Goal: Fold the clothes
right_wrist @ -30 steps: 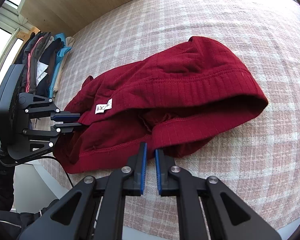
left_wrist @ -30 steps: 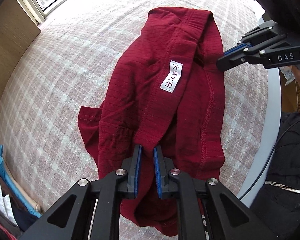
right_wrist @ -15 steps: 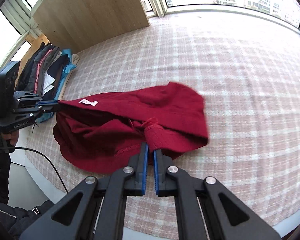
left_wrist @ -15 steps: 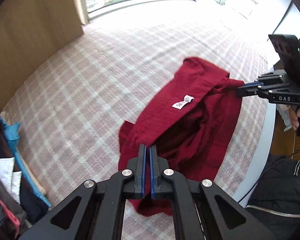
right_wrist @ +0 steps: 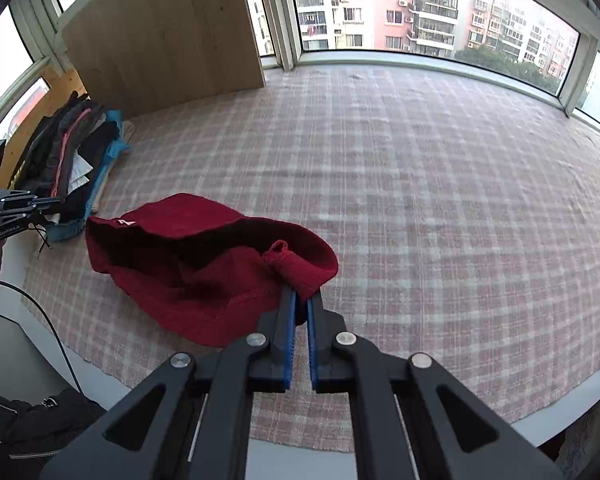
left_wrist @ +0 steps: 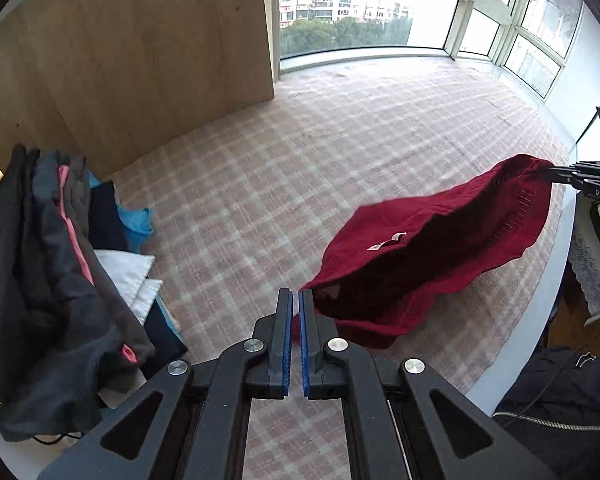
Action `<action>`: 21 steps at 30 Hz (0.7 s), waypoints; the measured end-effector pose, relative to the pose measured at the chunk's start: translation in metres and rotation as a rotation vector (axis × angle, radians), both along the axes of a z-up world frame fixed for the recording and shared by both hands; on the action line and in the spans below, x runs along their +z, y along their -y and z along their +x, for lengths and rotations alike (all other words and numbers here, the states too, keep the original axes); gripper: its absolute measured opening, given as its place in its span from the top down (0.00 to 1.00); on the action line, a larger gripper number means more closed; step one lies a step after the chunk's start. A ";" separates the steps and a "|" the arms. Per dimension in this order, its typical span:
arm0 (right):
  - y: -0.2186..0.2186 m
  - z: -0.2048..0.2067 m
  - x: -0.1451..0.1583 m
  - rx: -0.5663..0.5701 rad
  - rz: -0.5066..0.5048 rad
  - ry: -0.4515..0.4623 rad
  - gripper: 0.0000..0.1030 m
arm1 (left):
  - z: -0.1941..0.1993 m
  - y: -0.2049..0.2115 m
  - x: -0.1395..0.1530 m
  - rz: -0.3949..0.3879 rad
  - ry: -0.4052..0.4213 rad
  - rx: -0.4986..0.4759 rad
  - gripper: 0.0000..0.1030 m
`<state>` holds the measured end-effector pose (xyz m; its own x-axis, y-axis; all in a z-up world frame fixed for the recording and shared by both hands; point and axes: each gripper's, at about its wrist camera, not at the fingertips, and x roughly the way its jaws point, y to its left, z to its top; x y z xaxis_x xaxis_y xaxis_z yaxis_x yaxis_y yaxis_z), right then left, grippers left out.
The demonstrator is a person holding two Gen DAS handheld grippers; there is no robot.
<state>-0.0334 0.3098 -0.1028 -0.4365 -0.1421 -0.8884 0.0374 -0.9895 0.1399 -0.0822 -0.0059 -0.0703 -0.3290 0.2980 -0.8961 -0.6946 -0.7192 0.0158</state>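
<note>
A dark red garment [left_wrist: 432, 256] with a white label hangs in the air above the checked table cloth [left_wrist: 260, 184]. My right gripper [right_wrist: 301, 300] is shut on one bunched edge of the garment [right_wrist: 204, 272]. It shows at the right of the left wrist view [left_wrist: 552, 172], holding the far end up. My left gripper [left_wrist: 295, 300] has its jaws nearly together, with red cloth right behind the tips; I cannot tell if it grips. In the right wrist view it [right_wrist: 58, 200] sits apart from the garment's left end.
A pile of folded clothes [left_wrist: 72, 264] lies at the left edge of the table, also in the right wrist view [right_wrist: 76, 160]. A wooden panel [left_wrist: 148, 52] stands at the back left. Windows run along the far side. The table's rounded edge [left_wrist: 548, 304] is near me.
Both grippers have risen and pulled back. The garment went from lying on the cloth to hanging in the air. The garment's left end now sits away from the left gripper.
</note>
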 end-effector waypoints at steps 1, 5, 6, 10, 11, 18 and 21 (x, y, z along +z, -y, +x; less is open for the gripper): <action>0.002 0.001 -0.011 0.005 -0.001 0.031 0.95 | 0.002 -0.002 -0.010 -0.016 0.014 0.002 0.97; 0.010 0.012 -0.033 0.035 0.002 0.084 0.95 | 0.009 -0.008 -0.032 -0.055 0.042 -0.017 0.97; 0.010 0.014 -0.036 0.038 0.005 0.090 0.95 | 0.011 -0.011 -0.036 -0.055 0.053 -0.033 0.97; 0.011 0.014 -0.040 0.037 -0.006 0.103 0.95 | 0.026 -0.032 -0.046 -0.087 0.062 -0.106 0.77; 0.012 0.014 -0.040 0.039 -0.007 0.102 0.95 | 0.029 -0.039 -0.049 -0.097 0.058 -0.119 0.63; 0.020 0.013 -0.040 0.066 0.003 0.094 0.95 | 0.024 -0.067 -0.089 -0.209 0.035 -0.104 0.85; 0.011 0.009 -0.020 0.046 0.050 0.041 0.95 | 0.005 -0.066 -0.089 -0.181 0.044 -0.077 0.98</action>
<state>-0.0241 0.2991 -0.1227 -0.3932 -0.1163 -0.9121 0.0784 -0.9926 0.0928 -0.0775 0.0604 -0.1596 -0.2711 0.1539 -0.9502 -0.7505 -0.6519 0.1085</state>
